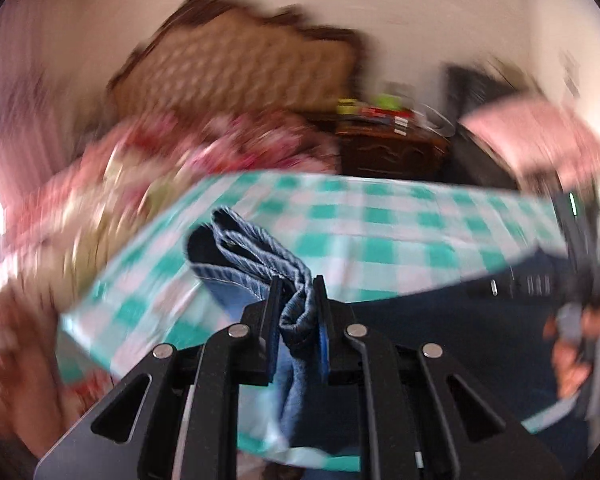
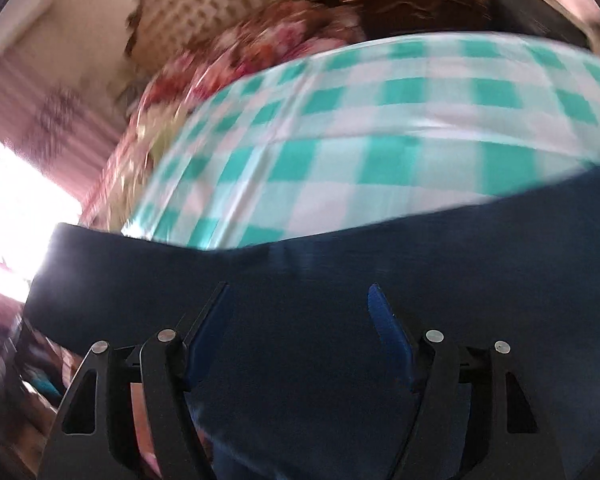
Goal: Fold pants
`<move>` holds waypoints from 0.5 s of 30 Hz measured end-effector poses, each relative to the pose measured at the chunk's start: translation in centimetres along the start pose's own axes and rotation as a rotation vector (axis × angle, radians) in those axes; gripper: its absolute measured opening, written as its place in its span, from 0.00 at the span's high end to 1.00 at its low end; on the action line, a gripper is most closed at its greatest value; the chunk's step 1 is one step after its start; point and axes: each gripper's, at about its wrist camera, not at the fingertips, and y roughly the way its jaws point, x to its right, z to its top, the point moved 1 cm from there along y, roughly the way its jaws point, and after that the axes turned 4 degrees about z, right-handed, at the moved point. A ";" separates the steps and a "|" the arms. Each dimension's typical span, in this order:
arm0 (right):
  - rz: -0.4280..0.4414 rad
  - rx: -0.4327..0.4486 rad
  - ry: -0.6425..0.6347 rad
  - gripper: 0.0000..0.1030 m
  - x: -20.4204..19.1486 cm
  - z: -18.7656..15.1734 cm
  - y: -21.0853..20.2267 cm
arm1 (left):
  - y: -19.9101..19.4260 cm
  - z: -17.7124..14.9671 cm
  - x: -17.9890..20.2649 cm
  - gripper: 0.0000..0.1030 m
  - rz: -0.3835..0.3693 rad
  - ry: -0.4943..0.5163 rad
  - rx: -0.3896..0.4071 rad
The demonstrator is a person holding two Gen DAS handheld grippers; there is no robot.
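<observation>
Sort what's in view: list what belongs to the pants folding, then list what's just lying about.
Belongs to the job:
- jeans, bunched edge clamped in the left tool
- right tool, open over the dark denim
- checked cloth, the work surface

Lying about:
- floral bedding
- quilted headboard
- dark nightstand with blurred clutter on top

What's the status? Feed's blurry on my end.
Left gripper shut on bunched jeans. Right gripper open over the dark denim. Checked tablecloth beyond; no obstruction visible.
</observation>
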 end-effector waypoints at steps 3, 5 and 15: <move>-0.020 0.028 0.096 0.33 4.4 -0.2 -3.2 | -0.4 -1.4 9.5 0.86 -0.029 0.192 0.060; -0.030 0.035 0.126 0.33 6.8 -0.9 -4.7 | 0.4 -4.3 15.6 0.86 -0.043 0.319 0.054; 0.011 0.005 0.221 0.33 12.0 -3.2 -5.9 | 2.1 -13.7 23.6 0.39 0.127 0.644 0.133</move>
